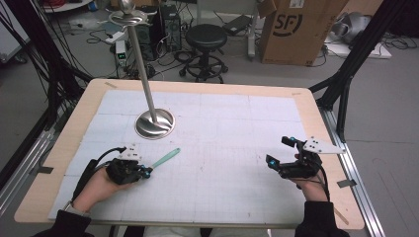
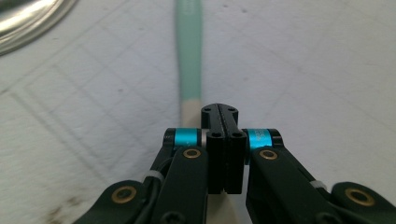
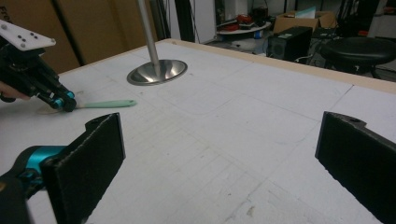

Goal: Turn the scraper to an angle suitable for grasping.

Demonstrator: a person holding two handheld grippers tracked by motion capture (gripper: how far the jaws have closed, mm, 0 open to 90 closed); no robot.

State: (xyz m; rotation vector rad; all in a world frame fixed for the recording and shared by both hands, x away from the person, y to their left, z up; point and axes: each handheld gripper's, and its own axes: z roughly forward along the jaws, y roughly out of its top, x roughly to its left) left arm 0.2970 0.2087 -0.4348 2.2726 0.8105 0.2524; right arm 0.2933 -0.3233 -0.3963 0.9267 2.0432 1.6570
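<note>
A slim mint-green stick with a cream end lies low over the white mat, pointing toward the far right. My left gripper is at its near end, jaws pressed together on the cream part. In the left gripper view the stick runs straight ahead from the shut jaws. At the right of the table my right gripper hovers, wide open, with nothing between its fingers. In the right gripper view its pads frame bare mat, with the stick and the left gripper farther off.
A metal pole on a round steel base stands on the mat beyond the left gripper; the base also shows in the right gripper view. Behind the wooden table edge are a black stool, a cardboard box and cables.
</note>
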